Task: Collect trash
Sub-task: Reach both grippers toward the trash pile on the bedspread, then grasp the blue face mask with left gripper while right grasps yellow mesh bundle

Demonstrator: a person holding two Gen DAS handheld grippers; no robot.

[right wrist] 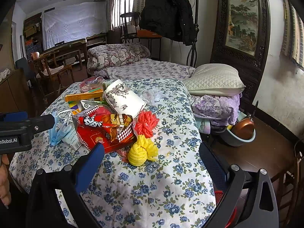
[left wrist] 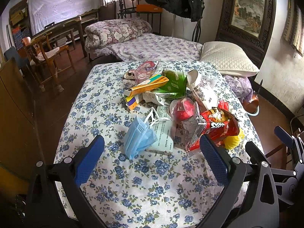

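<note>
Where readable, left claw (right wrist: pixel 28 129) bears "nRobot.AI".

Bed: blue-flowered sheet (left wrist: pixel 144 190), white quilted pillow (left wrist: pixel 228 58) by the carved dark screen (left wrist: pixel 248 15)
Floor: dark wood (left wrist: pixel 57 104)
Window: daylit, behind a black coat (right wrist: pixel 167 11)
Left: wooden chair (left wrist: pixel 47 57)

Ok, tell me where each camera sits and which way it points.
Left wrist: on the left gripper, above the near end of the bed, looking along it at the blue mask; its own open fingers show, and the right gripper at the right edge.
Right wrist: on the right gripper, further right, facing the yellow yarn; the left gripper and a hand show at left.
Shared: mask, red snack bag, paper cup, pillow.
</note>
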